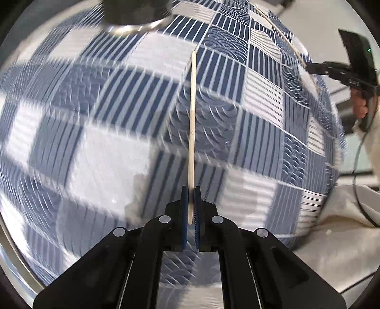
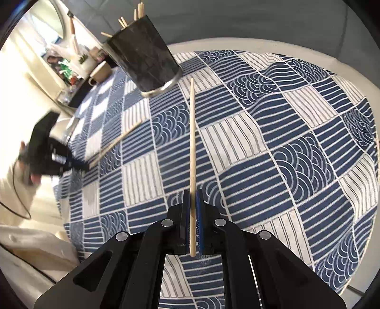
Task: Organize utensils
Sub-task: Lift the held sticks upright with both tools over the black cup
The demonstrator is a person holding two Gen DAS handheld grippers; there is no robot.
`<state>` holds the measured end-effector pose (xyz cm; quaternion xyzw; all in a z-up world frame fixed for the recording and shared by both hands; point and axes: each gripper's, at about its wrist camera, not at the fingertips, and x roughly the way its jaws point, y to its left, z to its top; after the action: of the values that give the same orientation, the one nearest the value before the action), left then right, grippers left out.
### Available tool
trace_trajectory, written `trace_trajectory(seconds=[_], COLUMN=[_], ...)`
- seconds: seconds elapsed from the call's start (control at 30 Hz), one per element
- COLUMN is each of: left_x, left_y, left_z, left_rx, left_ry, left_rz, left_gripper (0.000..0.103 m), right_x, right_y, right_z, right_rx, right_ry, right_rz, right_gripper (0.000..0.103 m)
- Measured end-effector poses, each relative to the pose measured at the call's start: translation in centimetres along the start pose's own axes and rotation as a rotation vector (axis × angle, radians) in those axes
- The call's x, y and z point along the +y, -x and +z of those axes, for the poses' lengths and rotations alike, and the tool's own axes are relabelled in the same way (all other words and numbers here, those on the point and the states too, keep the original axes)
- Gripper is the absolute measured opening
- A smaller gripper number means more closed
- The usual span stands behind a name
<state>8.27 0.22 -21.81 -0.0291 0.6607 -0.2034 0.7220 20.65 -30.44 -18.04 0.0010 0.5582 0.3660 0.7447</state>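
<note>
- Nearest in the right wrist view, the right gripper has its jaws clamped on a chopstick, which runs straight ahead out of the blue pads, its butt end poking back between the arms.
- Same story on the left: the left gripper pinches its own chopstick between its jaws, the stick pointing forward over the patterned cloth.
- The left wrist view is smeared with motion blur, so that hand looks to be on the move; the right wrist view is sharp.
- Below both sticks lies the blue-and-white cloth on the counter; neither stick appears to touch it.
- Further out in the right wrist view, the left gripper shows at the left edge, blurred, its stick angled up toward the holder.
- Farthest, the dark holder stands on the cloth with several sticks already bristling from its top; a mug sits behind it.
- In the left wrist view the holder's shiny base is just ahead of the stick tip, at the top edge.
- The step in hand looks like carry-to-holder, one stick per hand.
- Next move calls for lifting each tip above the rim, tipping the stick down into the mouth, then letting go, one hand at a time so the sticks do not clash.
</note>
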Motion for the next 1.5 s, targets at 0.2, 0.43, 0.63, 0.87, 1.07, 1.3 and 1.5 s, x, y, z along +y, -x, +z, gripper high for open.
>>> trace_trajectory(seconds=[0.2,0.43,0.63,0.87,1.07,1.3,1.5], left_x=[0.1,0.0,0.2,0.4,0.0,-1.7,-3.2], left_y=[2.5,6.3,7.5,10.6,14.8,18.4,19.5], left_z=[-3.3,-2.6,-0.6,0.4,3.1,7.0,9.2], left_rx=[-0.13,-0.255,-0.249,-0.328,-0.375,-0.429,-0.448], left_ry=[0.231,0.329,0.317,0.336,0.267,0.168,0.107], left_rz=[-0.079,-0.05,-0.036,-0.057,-0.008,0.034,0.03], left_gripper=[0.005,0.005,0.005,0.005,0.005,0.005,0.005], right_x=[0.3,1.6,2.4,1.5,1.5,1.9,3.1], right_y=[-0.8,-0.7,-0.1,0.6,1.2,3.8,6.9], right_z=[1.8,4.7,6.2,6.7,7.2,8.9,11.0], right_rx=[-0.016,-0.046,-0.065,-0.089,-0.113,-0.189,-0.265], right_ry=[0.021,0.097,0.14,0.115,0.113,0.123,0.166], right_rz=[0.078,0.123,0.138,0.144,0.147,0.153,0.135], right_gripper=[0.005,0.005,0.005,0.005,0.005,0.005,0.005])
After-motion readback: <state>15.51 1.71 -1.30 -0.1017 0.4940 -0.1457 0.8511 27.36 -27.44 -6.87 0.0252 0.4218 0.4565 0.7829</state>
